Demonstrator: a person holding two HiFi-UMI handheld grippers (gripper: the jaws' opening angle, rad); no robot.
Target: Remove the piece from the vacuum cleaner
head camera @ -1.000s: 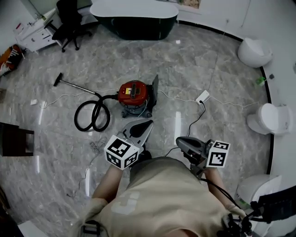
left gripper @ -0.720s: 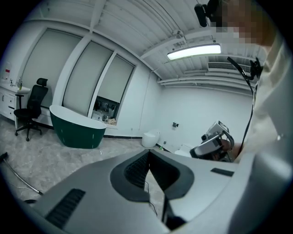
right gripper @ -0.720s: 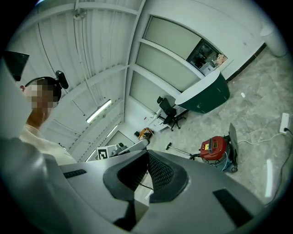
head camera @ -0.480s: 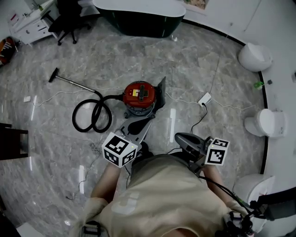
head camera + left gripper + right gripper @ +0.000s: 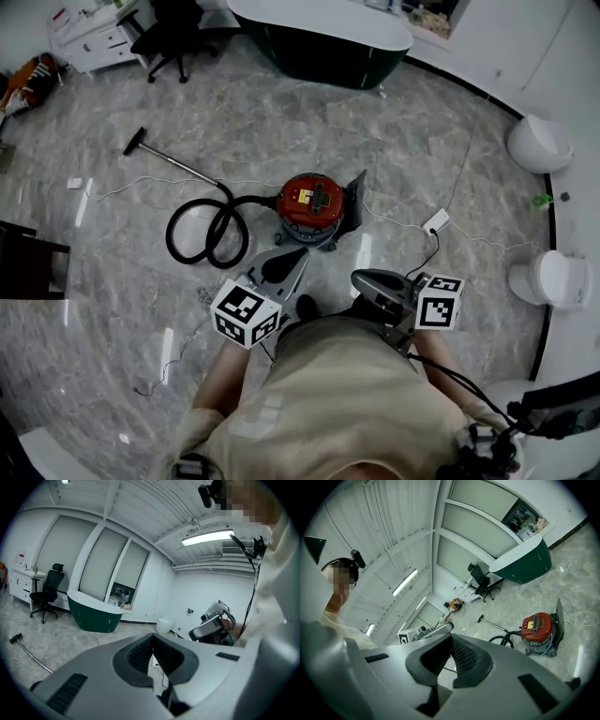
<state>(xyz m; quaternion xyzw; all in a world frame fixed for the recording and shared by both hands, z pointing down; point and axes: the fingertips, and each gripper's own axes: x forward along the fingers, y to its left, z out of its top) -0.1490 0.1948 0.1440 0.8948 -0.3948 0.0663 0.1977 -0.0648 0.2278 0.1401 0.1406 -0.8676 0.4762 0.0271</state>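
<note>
- Floor: the polished stone is glossy and crossed by loose cables. Plant your feet squarely before you reach down.
- Vacuum cleaner: the red canister stands upright on the floor ahead of you, just beyond both grippers. Neither gripper touches it. Close the remaining gap before you commit a gripper.
- Hose: it leaves the canister's left side and lies in a black loop. The wand runs on from it to the floor nozzle. If this is the piece to remove, grip at the joint with the canister. The loop will probably flex and drag if you grip it there.
- Dark panel: it stands tilted at the canister's right side. These views do not show which piece the task means, so decide before contact.
- Left gripper and right gripper: both sit low in front of your torso. Each has its jaws clenched pad to pad with nothing between them. Release the jaws first, then steady the canister with one gripper and pull with the other.
- White cable: it runs from the canister to the socket strip. Avoid snagging it.
</note>
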